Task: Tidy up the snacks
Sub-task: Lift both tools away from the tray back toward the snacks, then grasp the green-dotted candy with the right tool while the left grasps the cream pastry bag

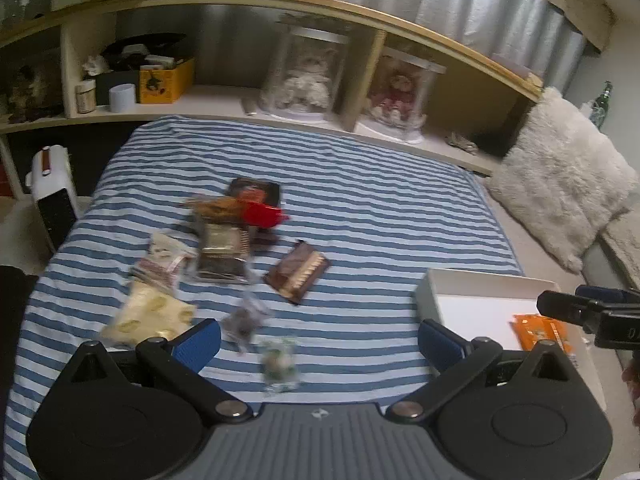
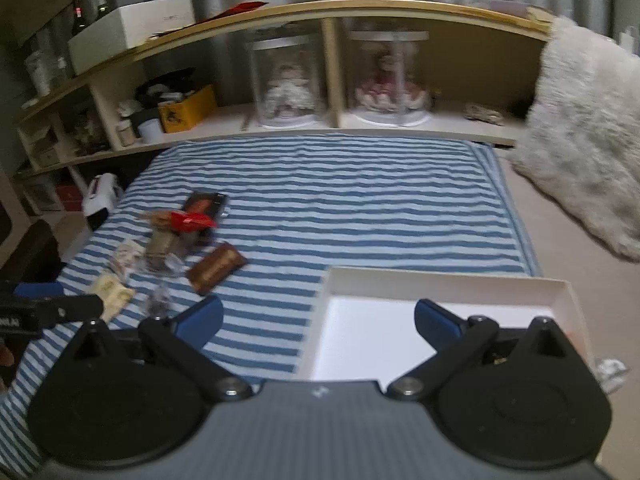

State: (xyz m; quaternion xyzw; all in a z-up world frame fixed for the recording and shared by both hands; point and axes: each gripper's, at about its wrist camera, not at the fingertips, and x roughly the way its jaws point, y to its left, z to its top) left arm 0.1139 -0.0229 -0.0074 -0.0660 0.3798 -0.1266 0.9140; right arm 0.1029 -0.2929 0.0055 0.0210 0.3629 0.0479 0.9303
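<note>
Several snack packets lie scattered on the blue-striped bedspread [image 1: 360,208]: a brown chocolate packet [image 1: 298,272], a red packet [image 1: 262,213], a cream packet [image 1: 150,316] and a small greenish wrapped sweet [image 1: 278,364]. A white box [image 1: 476,300] sits at the right with an orange packet [image 1: 540,330] inside. My left gripper [image 1: 318,340] hangs open above the sweet, holding nothing. My right gripper [image 2: 318,320] is open and empty over the left edge of the white box [image 2: 440,280]. The brown packet [image 2: 216,268] and red packet [image 2: 190,220] show left of it.
A wooden headboard shelf [image 1: 280,104] holds two dolls in clear cases, a yellow box [image 1: 164,80] and cups. A fluffy white pillow [image 1: 560,176] leans at the right. A white heater [image 1: 52,192] stands left of the bed.
</note>
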